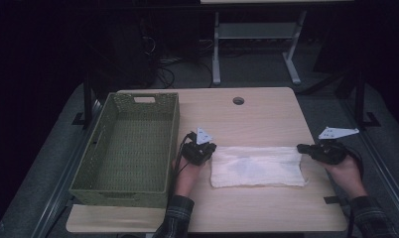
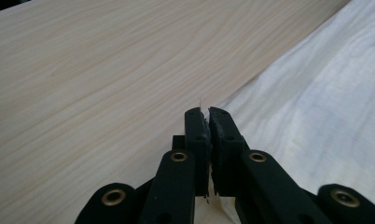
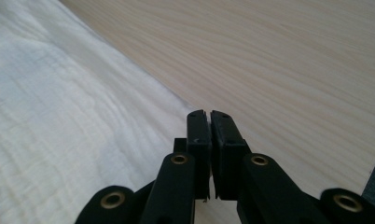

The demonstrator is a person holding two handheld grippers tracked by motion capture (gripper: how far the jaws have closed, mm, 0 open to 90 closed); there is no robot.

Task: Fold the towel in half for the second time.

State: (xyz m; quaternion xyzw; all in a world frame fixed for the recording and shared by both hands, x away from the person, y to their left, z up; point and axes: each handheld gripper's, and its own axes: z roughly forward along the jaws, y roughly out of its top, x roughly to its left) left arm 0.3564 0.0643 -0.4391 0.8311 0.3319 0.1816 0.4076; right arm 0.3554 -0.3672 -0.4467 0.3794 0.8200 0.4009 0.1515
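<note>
A white cloth (image 1: pixel 257 166) lay flat on the wooden table (image 1: pixel 267 116), near the front edge, between the two hands. It was spread out wide, with its long sides going left to right.

The left gripper (image 1: pixel 211 147) was at the cloth's left end, by the far corner. In the left gripper view, its two black jaws were pressed together, and a thin bit of white cloth (image 2: pixel 316 102) stuck out between them, so the left gripper (image 2: pixel 208 112) was pinching the cloth's edge. The person's left hand (image 1: pixel 187 177) held it from below, just beside the cloth.

The right gripper (image 1: pixel 301 148) was at the cloth's right end, by the far corner. In the right gripper view, the right gripper (image 3: pixel 207 114) had its jaws pressed together too. The cloth (image 3: pixel 55 121) lay just to the side of them, and it was hard to tell if any cloth was caught between them. The person's right hand (image 1: pixel 346 173) held this gripper near the table's right edge.

A green basket (image 1: pixel 91 158) stood on the left part of the table, just beside the left hand. A small round hole (image 1: pixel 238 100) was in the table near its far edge, well apart from the cloth.
</note>
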